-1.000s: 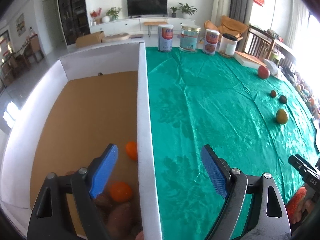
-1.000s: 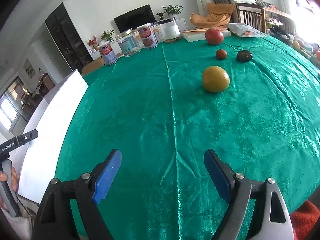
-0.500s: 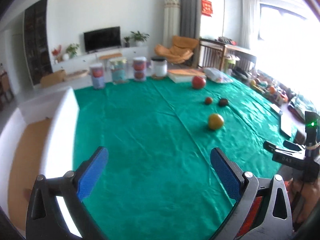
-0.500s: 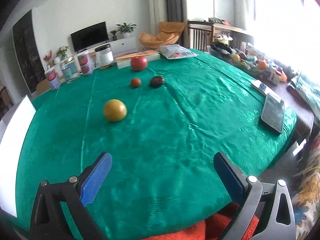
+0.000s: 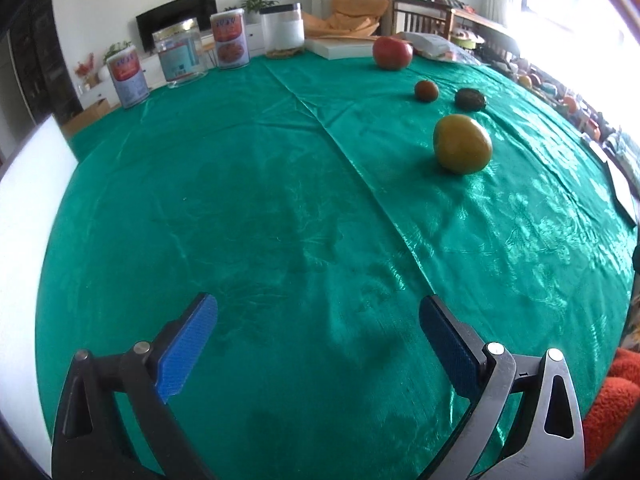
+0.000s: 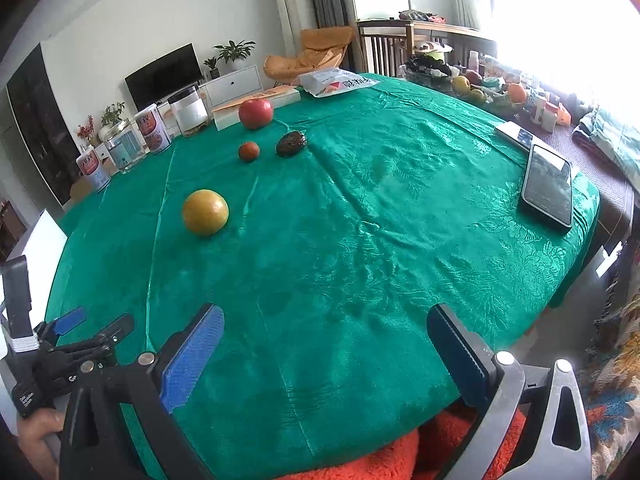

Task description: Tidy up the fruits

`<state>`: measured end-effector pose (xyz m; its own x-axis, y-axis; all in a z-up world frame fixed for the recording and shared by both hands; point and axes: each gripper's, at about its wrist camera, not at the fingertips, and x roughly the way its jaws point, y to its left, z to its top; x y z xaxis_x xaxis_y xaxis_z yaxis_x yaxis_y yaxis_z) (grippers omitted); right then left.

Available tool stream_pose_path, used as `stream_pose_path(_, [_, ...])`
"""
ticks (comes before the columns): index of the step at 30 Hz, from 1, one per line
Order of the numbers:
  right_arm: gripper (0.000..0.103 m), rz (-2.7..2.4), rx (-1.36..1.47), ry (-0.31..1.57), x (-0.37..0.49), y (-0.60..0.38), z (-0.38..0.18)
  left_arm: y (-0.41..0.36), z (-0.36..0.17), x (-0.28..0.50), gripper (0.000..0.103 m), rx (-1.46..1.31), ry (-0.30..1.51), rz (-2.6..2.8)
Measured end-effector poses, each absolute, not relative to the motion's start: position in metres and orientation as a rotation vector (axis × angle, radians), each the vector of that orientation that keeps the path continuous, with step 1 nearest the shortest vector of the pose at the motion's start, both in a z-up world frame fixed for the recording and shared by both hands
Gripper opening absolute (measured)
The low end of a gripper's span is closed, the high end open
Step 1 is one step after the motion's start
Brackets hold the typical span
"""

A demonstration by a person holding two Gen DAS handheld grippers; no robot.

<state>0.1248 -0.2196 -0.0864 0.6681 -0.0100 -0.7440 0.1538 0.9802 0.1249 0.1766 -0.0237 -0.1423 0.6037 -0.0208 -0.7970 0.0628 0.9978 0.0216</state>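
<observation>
Four fruits lie on the green tablecloth point(image 5: 240, 220): a yellow-green round fruit point(image 5: 462, 144) nearest, a small red-brown fruit point(image 5: 426, 90), a dark wrinkled fruit point(image 5: 470, 99) and a big red fruit point(image 5: 392, 53) farthest back. The right wrist view shows them as yellow fruit point(image 6: 205, 212), small red fruit point(image 6: 249, 151), dark fruit point(image 6: 291, 143) and red fruit point(image 6: 256, 113). My left gripper point(image 5: 318, 308) is open and empty over bare cloth, well short of the yellow fruit. My right gripper point(image 6: 326, 314) is open and empty near the table's front edge. The left gripper point(image 6: 96, 324) shows at its lower left.
The white wall of the box point(image 5: 24, 220) stands at the left edge of the table. Several jars and cans point(image 5: 180, 58) line the far edge, with a white book point(image 5: 340, 46) beside them. A phone point(image 6: 548, 186) lies at the right edge. An orange fuzzy cloth point(image 6: 360, 460) sits below.
The left gripper swung right from above the box to over the green cloth, and its jaws widened. The right gripper turned right, then held still with jaws wider.
</observation>
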Motion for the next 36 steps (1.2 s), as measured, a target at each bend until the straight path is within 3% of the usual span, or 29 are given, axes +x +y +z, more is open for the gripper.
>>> stream_pose_path(36, [0.101,-0.071,0.209,0.891,0.1334,-0.2233,-0.0941,-0.0256,-0.1486,0.1828,0.103,0.017,0.935,-0.062])
